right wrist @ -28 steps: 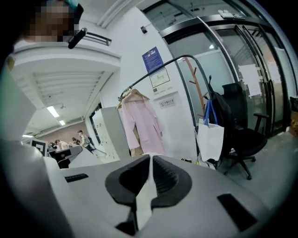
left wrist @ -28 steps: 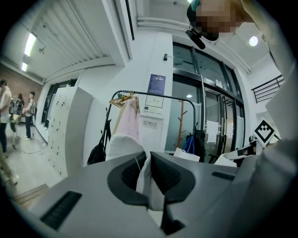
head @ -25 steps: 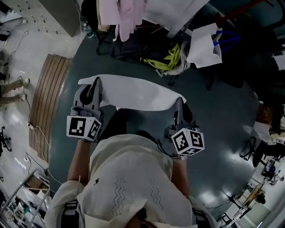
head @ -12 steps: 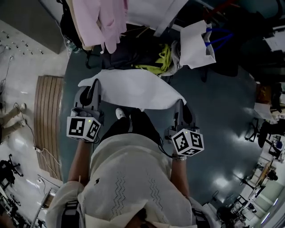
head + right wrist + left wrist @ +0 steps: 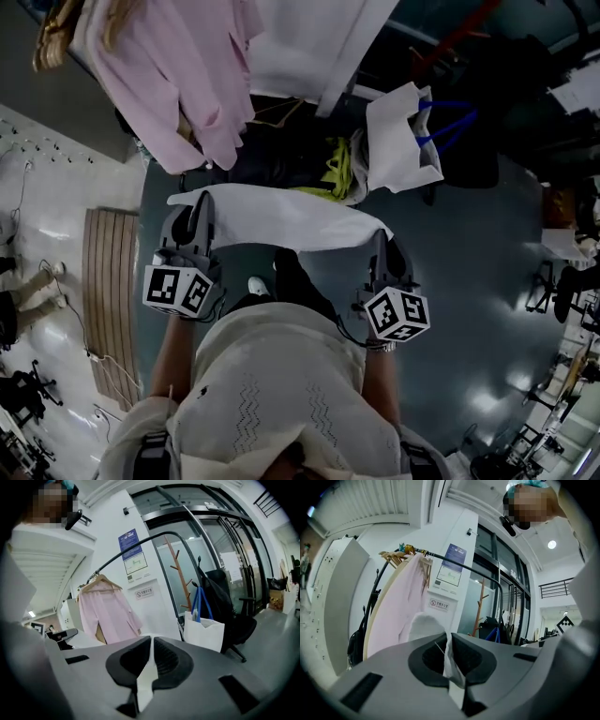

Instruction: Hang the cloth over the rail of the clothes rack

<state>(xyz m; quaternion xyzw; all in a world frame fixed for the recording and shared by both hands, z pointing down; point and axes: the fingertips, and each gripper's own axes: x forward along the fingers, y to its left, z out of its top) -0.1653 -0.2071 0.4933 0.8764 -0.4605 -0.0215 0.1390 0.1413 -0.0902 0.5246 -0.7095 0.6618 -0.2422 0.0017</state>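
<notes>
A white cloth (image 5: pixel 281 217) is stretched flat in the air between my two grippers, in front of the person's chest. My left gripper (image 5: pixel 194 217) is shut on the cloth's left corner, and the white fabric (image 5: pixel 449 660) shows pinched between its jaws. My right gripper (image 5: pixel 379 246) is shut on the right corner, with fabric (image 5: pixel 147 674) squeezed in its jaws. The clothes rack's black rail (image 5: pixel 140 546) arches ahead and above, also visible as the rail (image 5: pixel 461 565) in the left gripper view. A pink shirt (image 5: pixel 173 89) hangs from it on a wooden hanger.
A white tote bag with blue handles (image 5: pixel 401 136) sits at the rack's base, next to a yellow-green item (image 5: pixel 339 167) and dark bags. A black office chair (image 5: pixel 229 616) stands to the right. A wooden coat stand (image 5: pixel 180 573) is behind the rack. Wooden slats (image 5: pixel 108 281) lie on the floor at left.
The head view has tilted up and the person has stepped closer to the rack: the pink shirt and white garments fill more of the top. Both grippers still hold the cloth stretched.
</notes>
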